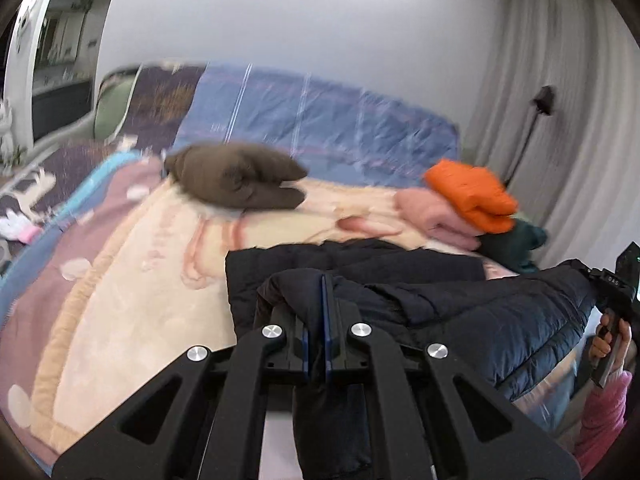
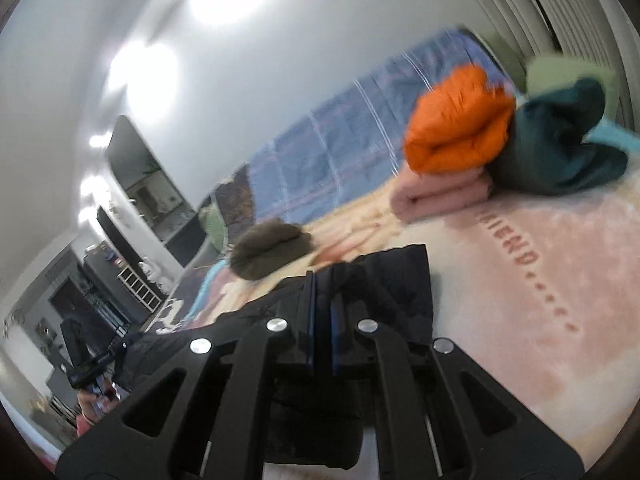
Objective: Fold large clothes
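black puffer jacket (image 1: 440, 300) pinched in left gripper (image 1: 324, 280), apparently right gripper (image 2: 322, 280) too

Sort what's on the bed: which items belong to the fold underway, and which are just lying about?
In the job: dark puffer jacket, clamped by the left gripper and right gripper.

Lying about: brown garment, orange jacket, pink folded garment, dark green garment, blue quilt.

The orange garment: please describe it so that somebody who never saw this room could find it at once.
Look at the bed with the pale cartoon blanket, then at its far corner near the grey curtain. A small pile of folded clothes lies there, and the orange garment sits on top of a folded pink garment, beside a dark green garment. It is the only bright orange, puffy piece.
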